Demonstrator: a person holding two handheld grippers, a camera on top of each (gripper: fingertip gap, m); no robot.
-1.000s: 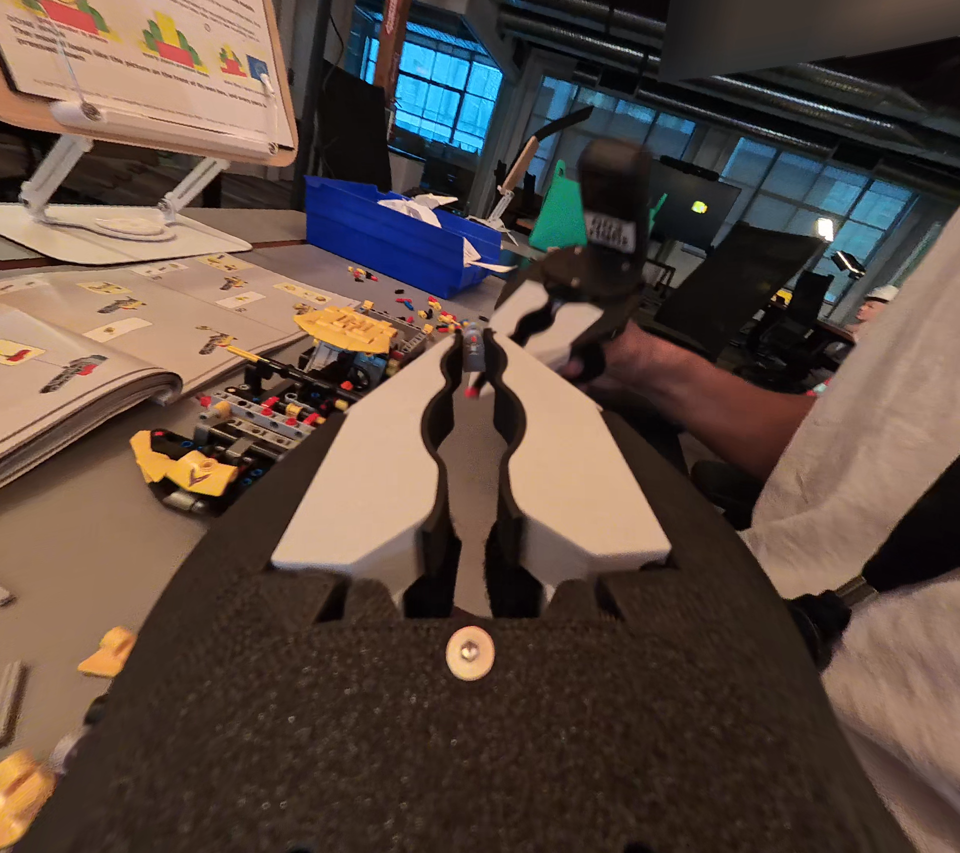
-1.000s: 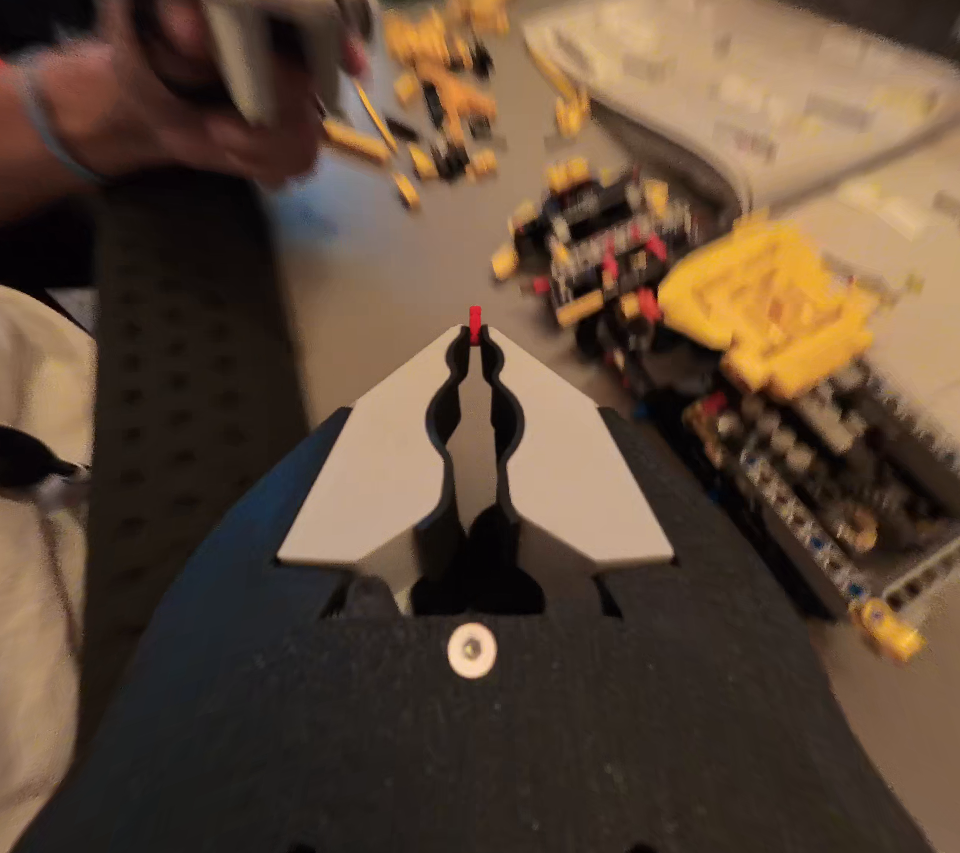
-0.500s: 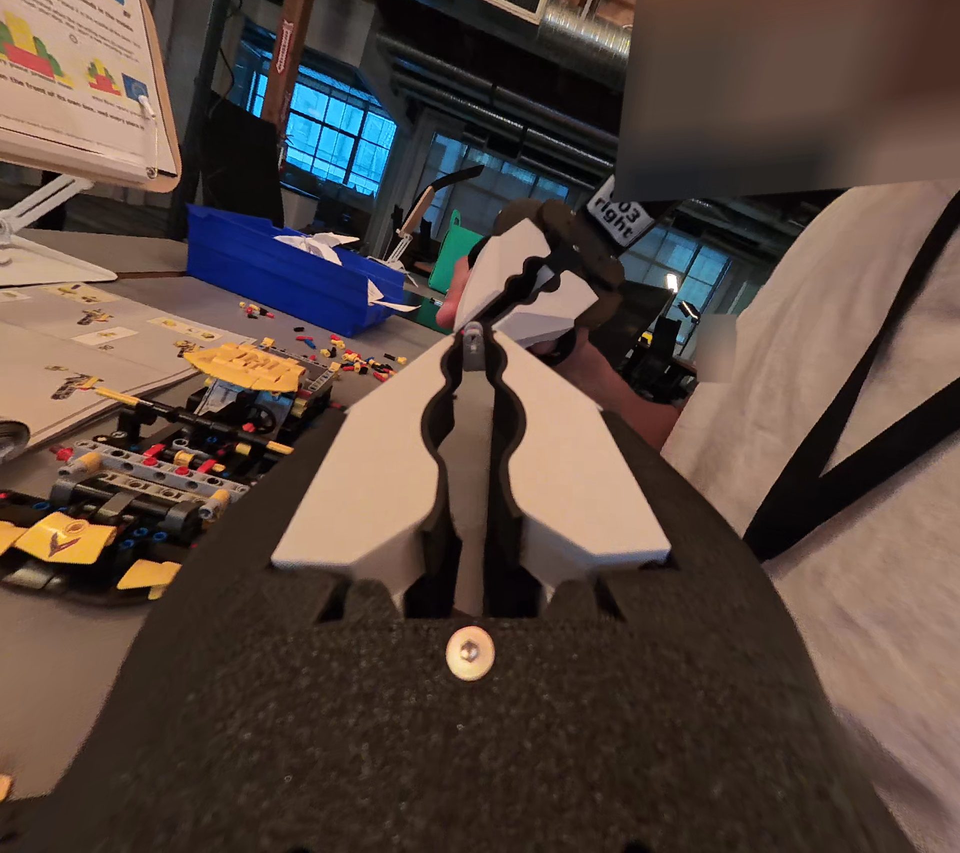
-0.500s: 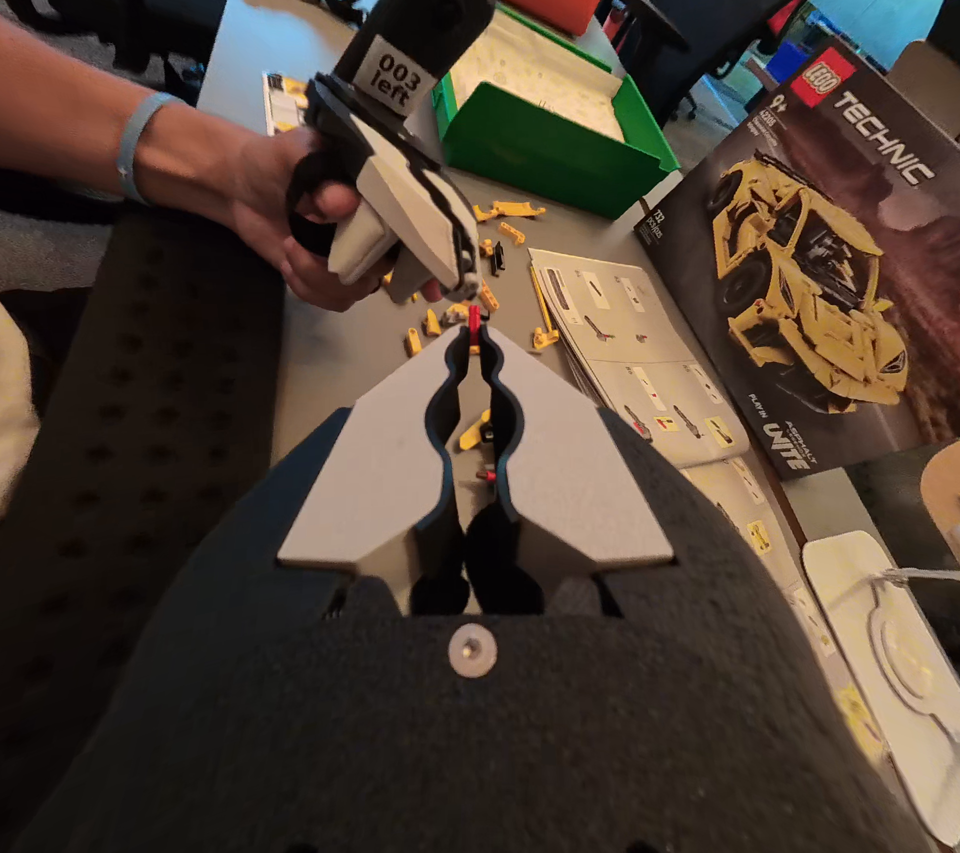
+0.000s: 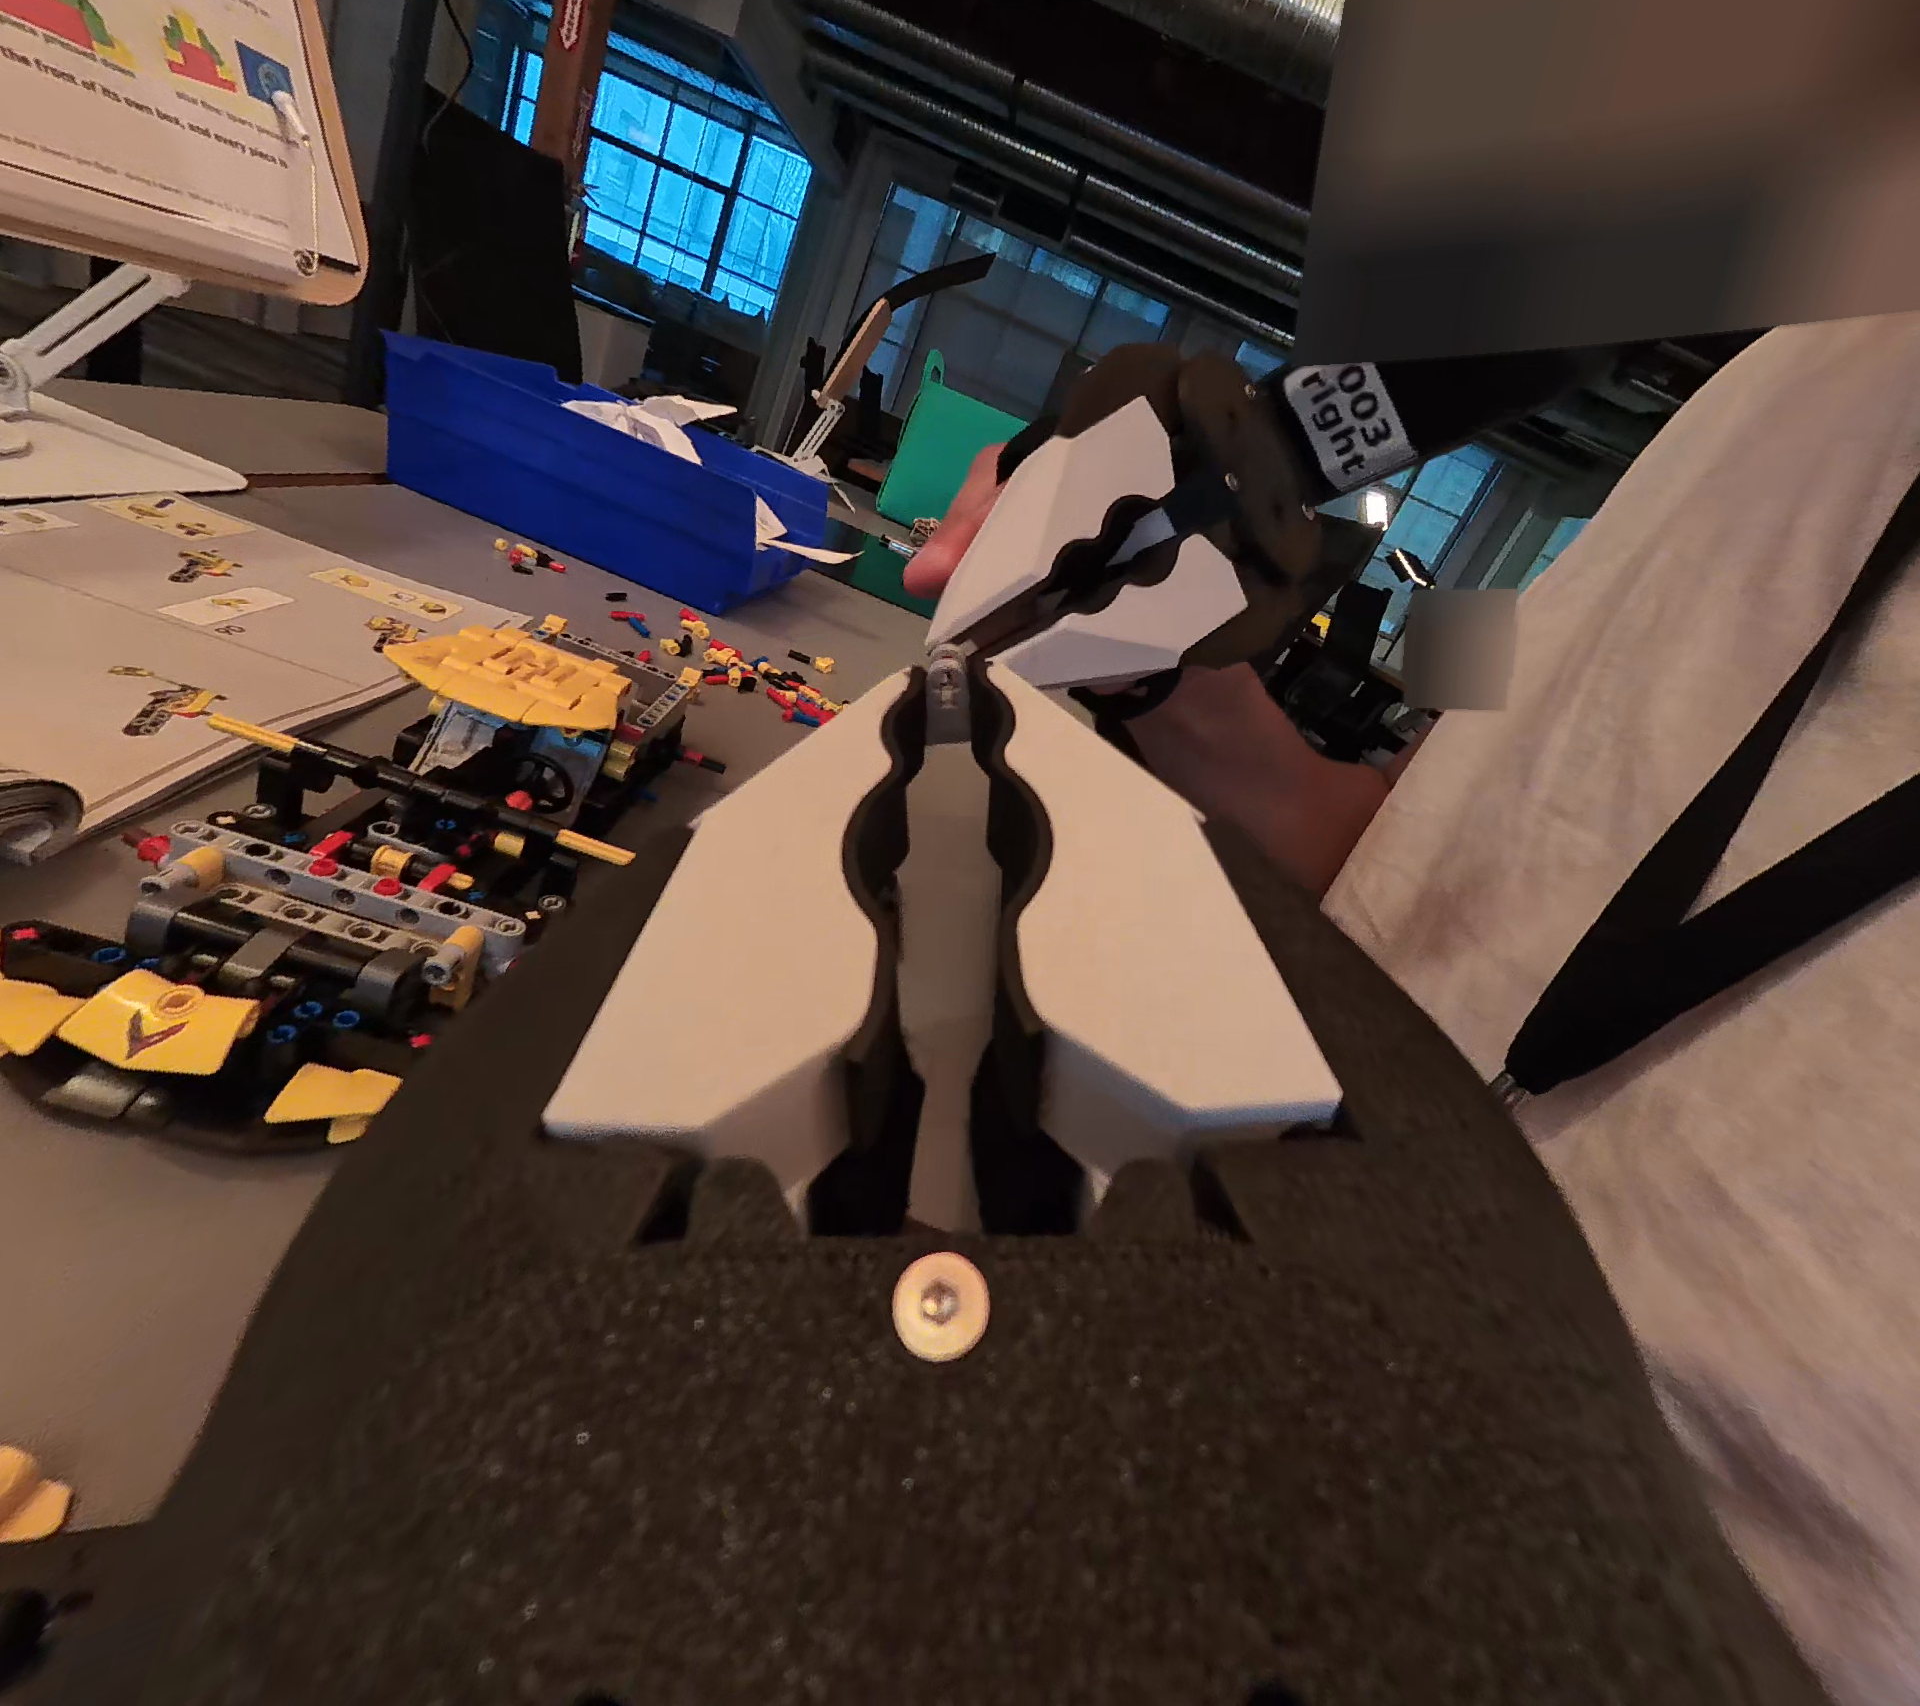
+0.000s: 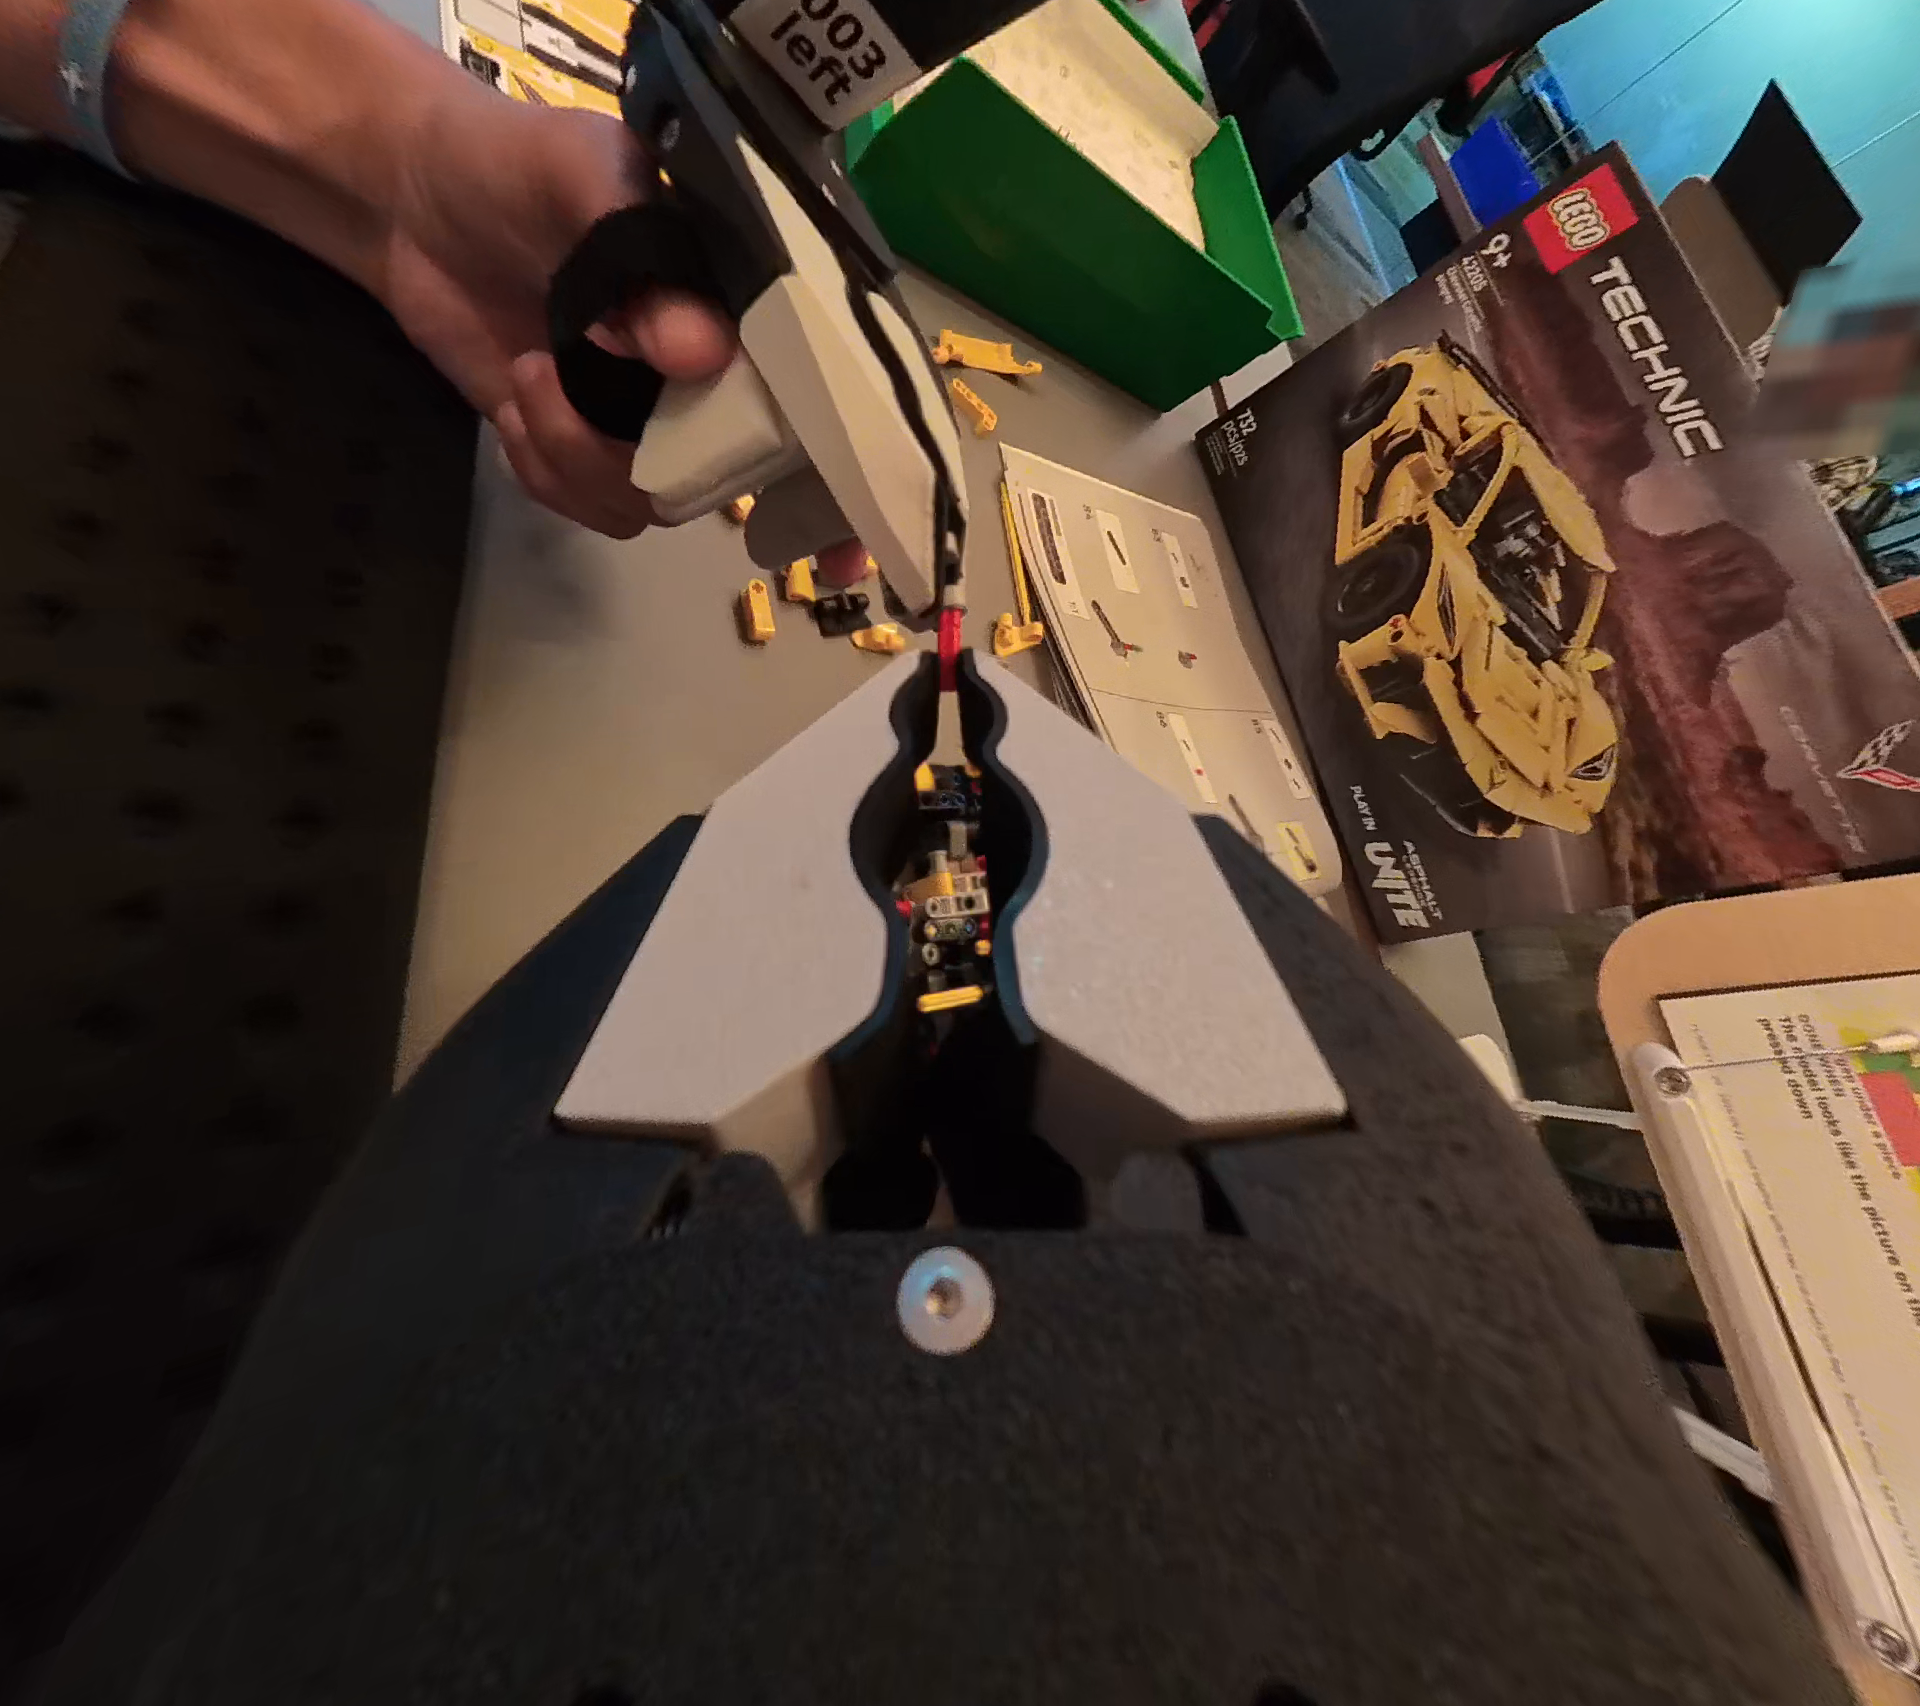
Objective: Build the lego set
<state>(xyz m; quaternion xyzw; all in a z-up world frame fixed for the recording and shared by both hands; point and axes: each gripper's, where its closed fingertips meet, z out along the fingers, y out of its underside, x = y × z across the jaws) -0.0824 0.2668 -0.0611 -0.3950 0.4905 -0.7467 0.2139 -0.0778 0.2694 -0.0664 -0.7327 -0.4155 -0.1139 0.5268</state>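
The left gripper [image 5: 948, 688] has its jaws clenched on a small grey piece [image 5: 945, 695] at the very tips. The right gripper [image 6: 945, 680] has its jaws clenched on a thin red pin [image 6: 947, 643]. The two grippers meet tip to tip above the bench [image 5: 125, 1241], the red pin's end touching the grey piece; whether it is seated in it cannot be told. A hand [image 6: 488, 285] holds the left gripper's handle.

On the bench to the left sits the half-built car [image 5: 343, 856], black and grey frame with yellow panels, lying beside an open manual [image 5: 156, 638]. Loose small pieces [image 5: 748, 669] lie scattered beyond it, near a blue bin [image 5: 582, 472]. In the right wrist view, yellow parts [image 6: 883, 617] lie beneath the grippers, with a green bin [image 6: 1049, 254] and the set's box [image 6: 1558, 555] farther out.
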